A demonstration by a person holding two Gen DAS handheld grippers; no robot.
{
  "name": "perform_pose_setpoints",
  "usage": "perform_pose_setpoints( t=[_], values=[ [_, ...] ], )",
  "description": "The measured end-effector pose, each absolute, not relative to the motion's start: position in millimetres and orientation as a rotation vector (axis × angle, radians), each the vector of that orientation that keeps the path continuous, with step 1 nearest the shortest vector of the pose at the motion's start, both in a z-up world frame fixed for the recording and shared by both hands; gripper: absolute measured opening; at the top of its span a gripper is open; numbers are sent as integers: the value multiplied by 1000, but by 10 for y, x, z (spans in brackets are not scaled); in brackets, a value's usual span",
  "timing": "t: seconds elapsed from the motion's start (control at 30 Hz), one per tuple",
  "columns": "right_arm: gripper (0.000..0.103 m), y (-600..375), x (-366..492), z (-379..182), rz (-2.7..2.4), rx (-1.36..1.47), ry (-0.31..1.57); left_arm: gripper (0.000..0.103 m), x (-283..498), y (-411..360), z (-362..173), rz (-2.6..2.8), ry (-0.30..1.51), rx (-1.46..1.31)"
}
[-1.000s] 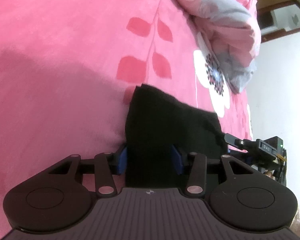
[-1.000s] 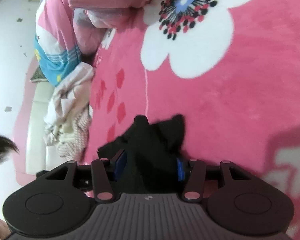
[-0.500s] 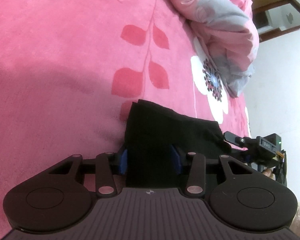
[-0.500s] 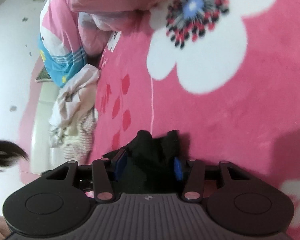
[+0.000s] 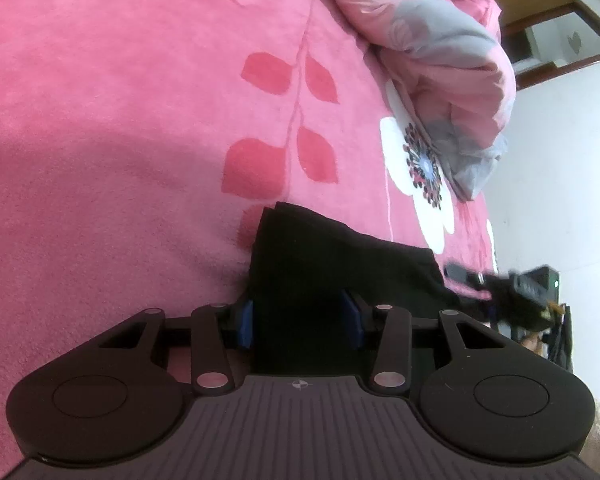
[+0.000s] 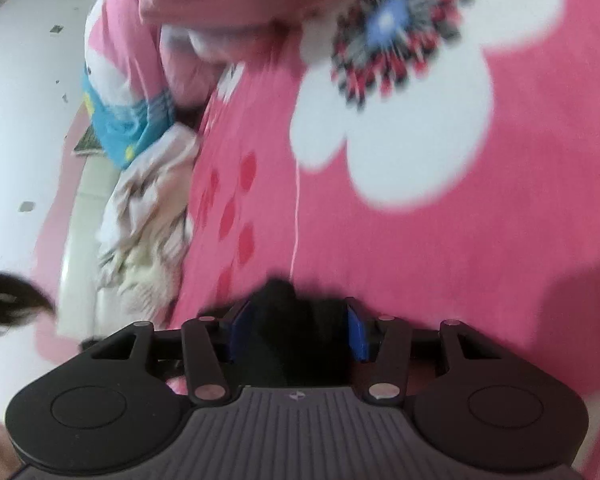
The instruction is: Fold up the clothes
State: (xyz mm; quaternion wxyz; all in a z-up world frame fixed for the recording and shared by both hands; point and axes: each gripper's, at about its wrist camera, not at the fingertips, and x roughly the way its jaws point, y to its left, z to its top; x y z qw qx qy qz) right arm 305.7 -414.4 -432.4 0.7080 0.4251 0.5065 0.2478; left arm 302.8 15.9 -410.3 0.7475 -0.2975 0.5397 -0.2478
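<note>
Black cloth garment (image 5: pixel 332 264), soft and folded over on itself, is seen lying on a bright pink plush bed cover (image 5: pixel 100 160) printed with red leaves and white flowers. In the left wrist view, one end of the garment is taken between the blue-padded fingers (image 5: pixel 245 322) of the left gripper (image 5: pixel 300 320), whose pads are set against the fabric on both sides, so the cloth is pinched rather than merely straddled. From there the garment is stretched away to the right, where its far end is met by the other black tool, which is blurred at that edge of the picture.

In the right wrist view, a bunched black end of the same garment (image 6: pixel 296 320) is shown filling the gap between the blue fingers (image 6: pixel 358 334) of the right gripper (image 6: pixel 296 330), and it is gripped there, the pads being held partly apart by the bulk of the cloth. This view is smeared, so the folds cannot be made out.

A rumpled pink and grey quilt (image 5: pixel 440 40) is piled at the far edge of the bed, just beside a white flower with a dark centre (image 5: pixel 420 168). In the right wrist view, a heap of pale crumpled clothes (image 6: pixel 148 232) and a blue and pink fabric (image 6: pixel 128 120) are seen at the bed's left side, well apart from the garment.
</note>
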Motion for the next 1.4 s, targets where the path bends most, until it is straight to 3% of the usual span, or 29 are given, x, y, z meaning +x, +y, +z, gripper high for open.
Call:
perform_pose_setpoints(
  t=[0.23,0.37,0.5,0.63,1.07,1.4],
  values=[
    [51,-4103,2990,-4413,598,1031,1144,43,3035,164,-4113,-546,1178,-656],
    [41,-3886,3165,-4412,636,972,1129,40,3018,113,-4069,-538,1160,-609],
    [22,-3797,3118,-4291,626,835,1161,25,2983,14,-3988,-524,1141,-514],
    [16,-3721,2976,-4047,612,704,1120,7,2937,-57,-3886,-526,1114,-454],
    [14,-3490,2009,-2858,569,566,898,4,2119,-103,-2813,-612,909,-360],
    [13,-3531,758,-1829,409,598,803,4,1412,-322,-1898,-803,898,-375]
  ],
)
